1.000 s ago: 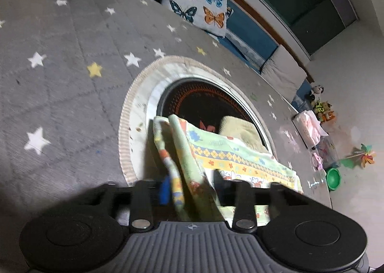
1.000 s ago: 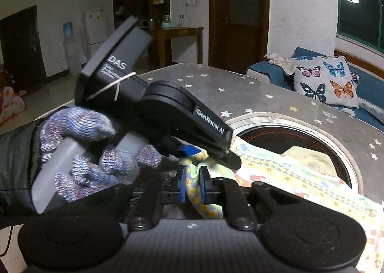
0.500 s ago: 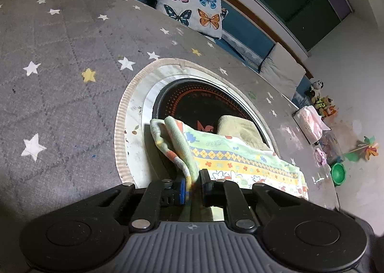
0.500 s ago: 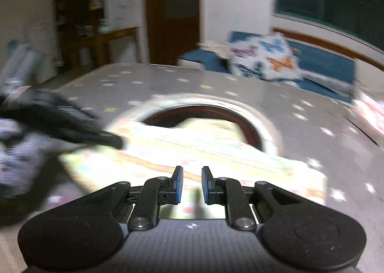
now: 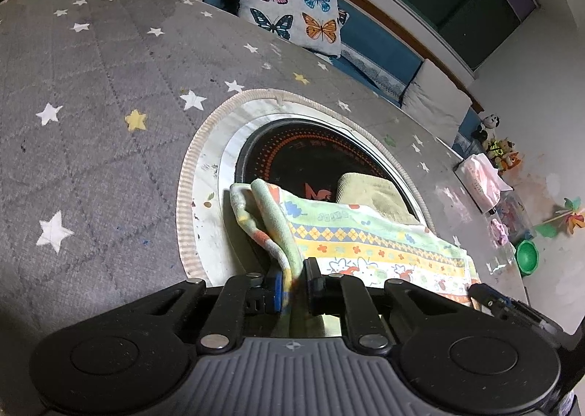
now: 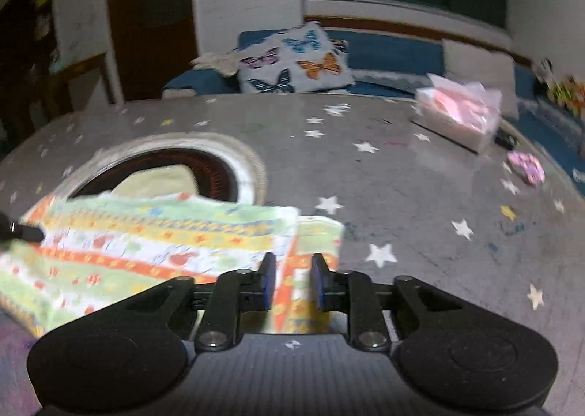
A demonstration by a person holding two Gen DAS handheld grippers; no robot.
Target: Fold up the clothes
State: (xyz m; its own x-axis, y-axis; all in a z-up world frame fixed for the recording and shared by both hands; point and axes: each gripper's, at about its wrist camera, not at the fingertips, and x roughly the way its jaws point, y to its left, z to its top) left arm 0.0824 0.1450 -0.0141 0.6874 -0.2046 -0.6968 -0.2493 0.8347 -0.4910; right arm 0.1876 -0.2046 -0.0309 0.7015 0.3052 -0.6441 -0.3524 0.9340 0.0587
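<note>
A striped, patterned cloth (image 5: 369, 244) in green, yellow and orange lies across the round hob inset of the grey starred table. My left gripper (image 5: 292, 288) is shut on the cloth's bunched left end. In the right wrist view the cloth (image 6: 146, 244) lies flat, folded, its right end between the fingers of my right gripper (image 6: 292, 280). The right jaws stand slightly apart, over the cloth's corner, and grip nothing. The right gripper's tip (image 5: 486, 297) shows at the cloth's far end in the left wrist view.
A folded yellow-green cloth (image 5: 369, 192) lies on the black round hob (image 5: 292, 156). A pink tissue box (image 6: 457, 116) and a small pink object (image 6: 526, 167) sit at the table's right side. A butterfly cushion (image 5: 292, 13) lies on the blue sofa behind.
The left gripper closed on the cloth's left end. The right gripper let go of that end, swung right along the cloth to its far end and opened slightly.
</note>
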